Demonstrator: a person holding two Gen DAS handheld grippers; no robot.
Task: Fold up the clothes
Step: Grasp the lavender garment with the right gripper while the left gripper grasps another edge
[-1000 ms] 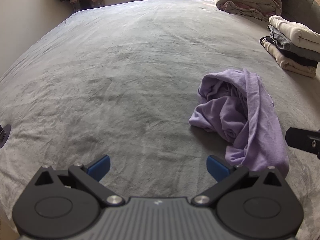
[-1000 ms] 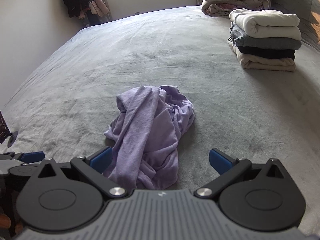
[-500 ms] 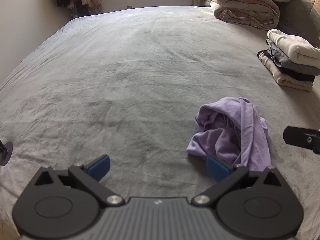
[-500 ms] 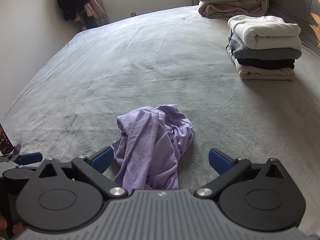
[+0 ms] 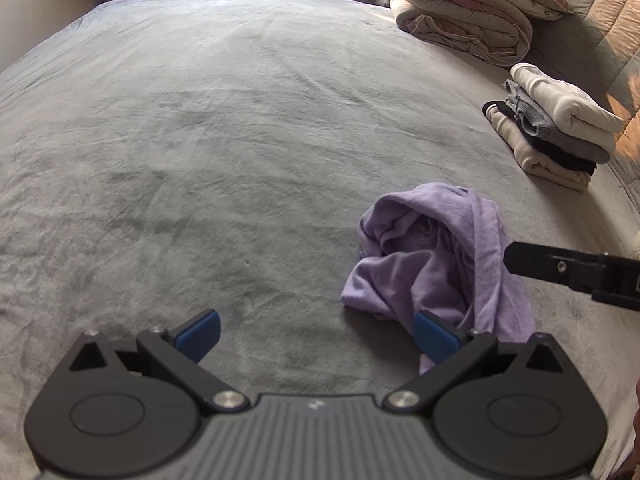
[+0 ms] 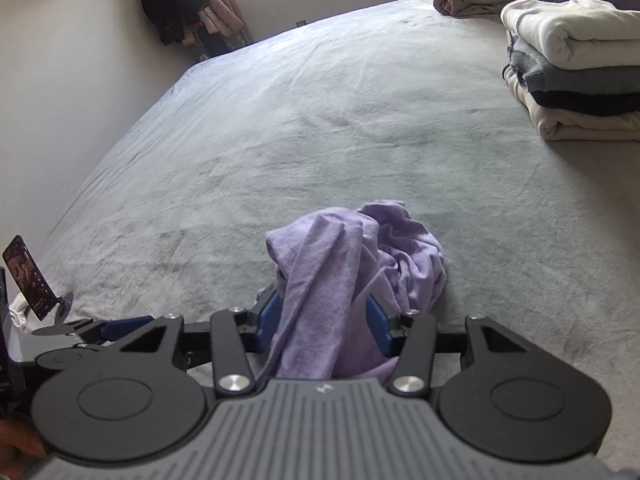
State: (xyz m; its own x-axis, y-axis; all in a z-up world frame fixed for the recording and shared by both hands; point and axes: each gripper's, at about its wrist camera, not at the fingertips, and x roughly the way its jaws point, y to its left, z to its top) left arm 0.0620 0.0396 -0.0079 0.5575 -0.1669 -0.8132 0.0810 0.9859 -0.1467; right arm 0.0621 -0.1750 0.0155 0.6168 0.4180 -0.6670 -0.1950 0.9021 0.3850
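Note:
A crumpled purple garment (image 5: 436, 252) (image 6: 344, 264) lies on the grey bed (image 5: 200, 140) near its front edge. In the right wrist view my right gripper (image 6: 323, 322) has its jaws closing around the garment's near fold, and both blue pads touch the cloth. One black finger (image 5: 560, 268) of that gripper reaches in from the right in the left wrist view. My left gripper (image 5: 316, 334) stands open over bare bedding just left of the garment, its right pad (image 5: 436, 338) at the cloth's near edge.
A stack of folded clothes (image 5: 556, 128) (image 6: 576, 68) sits at the right of the bed, with a rolled duvet (image 5: 460, 20) behind it. A phone on a stand (image 6: 28, 276) stands at the left edge. Dark clothes (image 6: 176, 4) hang at the far wall.
Both grippers have tilted and shifted, so the garment sits lower in view. The right jaws went from wide open to closed around the purple fold. The left jaws stayed open.

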